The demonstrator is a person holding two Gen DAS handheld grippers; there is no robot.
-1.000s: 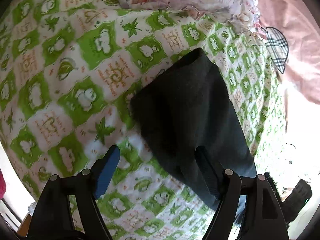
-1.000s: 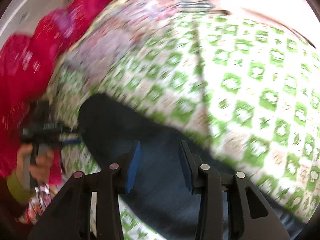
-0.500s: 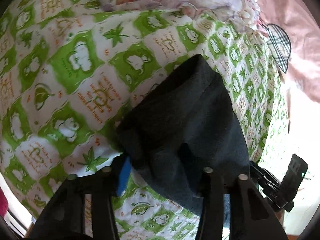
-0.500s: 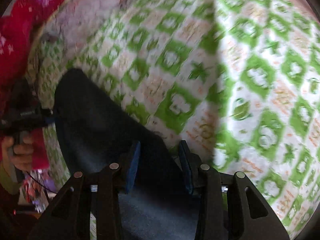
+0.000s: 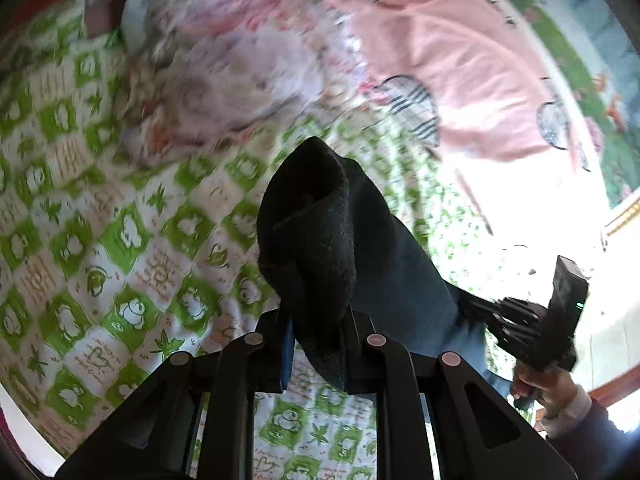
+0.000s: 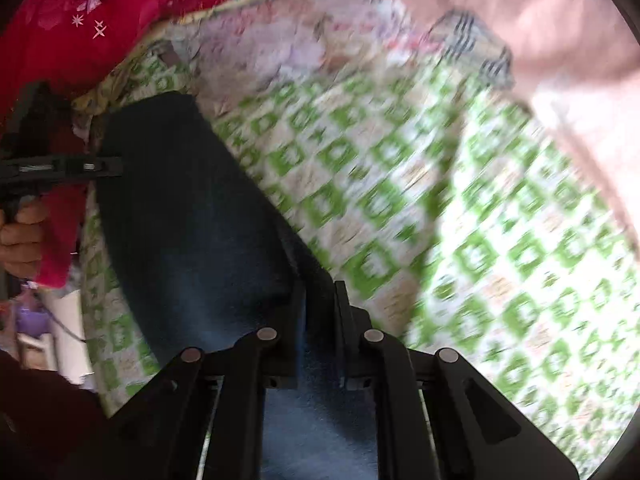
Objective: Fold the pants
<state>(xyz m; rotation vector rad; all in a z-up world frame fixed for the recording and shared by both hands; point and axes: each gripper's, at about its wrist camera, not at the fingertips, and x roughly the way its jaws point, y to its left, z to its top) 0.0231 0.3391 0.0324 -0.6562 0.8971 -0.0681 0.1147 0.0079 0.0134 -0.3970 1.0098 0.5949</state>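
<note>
Dark pants [image 5: 320, 240] hung clamped in both our left tool [image 5: 316, 332] and right tool [image 6: 320, 320]; we judged keeping the near edge level best.

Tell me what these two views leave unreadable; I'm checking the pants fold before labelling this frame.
- Left wrist view: the left tool shuts on a bunched corner of the dark navy fleece pants; the bunch hides the pads and the garment behind it.
- Right wrist view: the right tool pinches the pants edge; the near end is cut off by the tool's frame.
- Both views: motion blur smears the green-and-white checked bedsheet, so its prints are unreadable.
</note>
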